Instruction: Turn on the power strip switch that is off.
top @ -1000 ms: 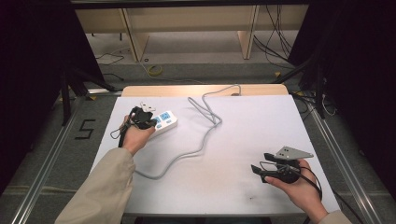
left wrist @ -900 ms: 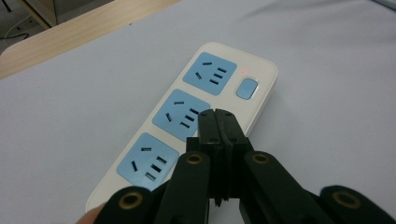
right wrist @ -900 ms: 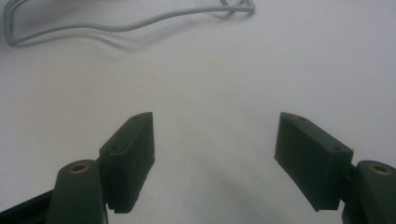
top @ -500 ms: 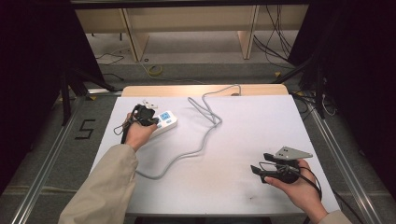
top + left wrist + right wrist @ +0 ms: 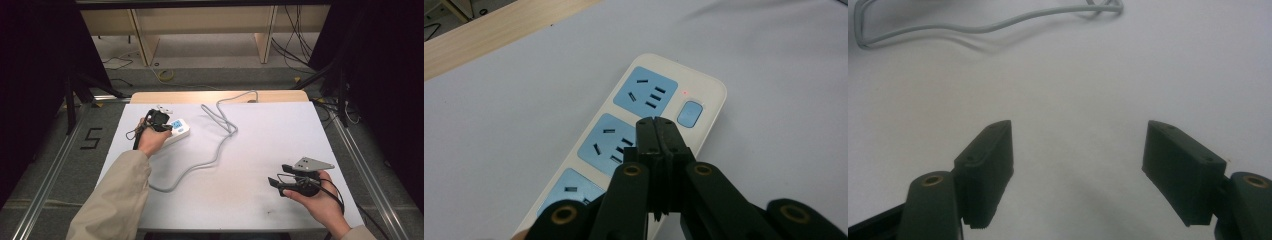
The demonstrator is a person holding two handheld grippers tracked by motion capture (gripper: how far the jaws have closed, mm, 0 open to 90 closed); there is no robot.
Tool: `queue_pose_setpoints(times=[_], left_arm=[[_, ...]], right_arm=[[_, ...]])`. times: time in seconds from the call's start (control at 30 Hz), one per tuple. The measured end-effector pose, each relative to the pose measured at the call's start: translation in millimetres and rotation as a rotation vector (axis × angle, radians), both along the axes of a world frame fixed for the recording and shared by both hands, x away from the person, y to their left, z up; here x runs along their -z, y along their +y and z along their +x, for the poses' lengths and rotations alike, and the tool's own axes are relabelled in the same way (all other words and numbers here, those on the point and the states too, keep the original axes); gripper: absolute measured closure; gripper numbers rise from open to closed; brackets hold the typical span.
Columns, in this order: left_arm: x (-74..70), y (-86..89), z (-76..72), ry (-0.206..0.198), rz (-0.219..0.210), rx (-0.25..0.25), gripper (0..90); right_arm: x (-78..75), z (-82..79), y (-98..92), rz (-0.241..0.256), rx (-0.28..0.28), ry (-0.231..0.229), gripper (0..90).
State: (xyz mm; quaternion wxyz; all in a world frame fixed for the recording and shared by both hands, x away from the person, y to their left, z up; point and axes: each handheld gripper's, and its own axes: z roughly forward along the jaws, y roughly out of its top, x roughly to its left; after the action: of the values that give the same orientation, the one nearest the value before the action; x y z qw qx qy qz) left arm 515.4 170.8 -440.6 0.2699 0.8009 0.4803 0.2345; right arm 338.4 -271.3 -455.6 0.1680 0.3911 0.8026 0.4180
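A white power strip (image 5: 178, 131) with blue sockets lies at the table's left rear, and its grey cable (image 5: 220, 145) snakes across the middle. My left gripper (image 5: 158, 120) is shut with nothing in it. In the left gripper view its closed tips (image 5: 656, 124) hover over the power strip (image 5: 609, 142) at the middle socket, beside the blue switch button (image 5: 689, 113). A small red light (image 5: 684, 92) glows by the button. My right gripper (image 5: 277, 174) is held open above the bare white table at the front right. Only the table surface lies between the jaws of the right gripper (image 5: 1078, 135).
The grey cable (image 5: 988, 27) loops ahead of my right gripper and runs off the table's far wooden edge (image 5: 220, 96). Metal rails flank the table on the floor, with a "5" mark (image 5: 91, 137) at the left. Shelf legs and floor cables lie beyond.
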Motion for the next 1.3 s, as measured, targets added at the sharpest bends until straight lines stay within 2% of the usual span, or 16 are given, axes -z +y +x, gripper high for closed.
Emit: queue_pose_setpoints(times=[0.47,1.17,1.2,1.23,1.3], left_arm=[[6.7,-1.6,2.8,0.045,0.031,0.01,90.0],[8.0,-4.0,3.8,0.06,0.045,0.019,90.0],[7.8,-4.1,3.9,0.062,0.048,0.017,90.0],[7.7,-4.5,3.8,0.06,0.069,0.015,90.0],[7.9,-4.5,3.8,0.061,0.069,0.016,90.0]], right_arm=[[0.0,-0.1,0.0,0.0,-0.001,0.001,28.7],[0.3,-0.2,0.3,-0.001,-0.004,0.003,28.6],[0.4,0.0,0.3,-0.001,-0.005,0.002,28.6],[0.3,-0.1,0.2,-0.001,-0.006,0.003,28.6],[0.4,-0.1,0.2,-0.001,-0.005,0.002,28.6]])
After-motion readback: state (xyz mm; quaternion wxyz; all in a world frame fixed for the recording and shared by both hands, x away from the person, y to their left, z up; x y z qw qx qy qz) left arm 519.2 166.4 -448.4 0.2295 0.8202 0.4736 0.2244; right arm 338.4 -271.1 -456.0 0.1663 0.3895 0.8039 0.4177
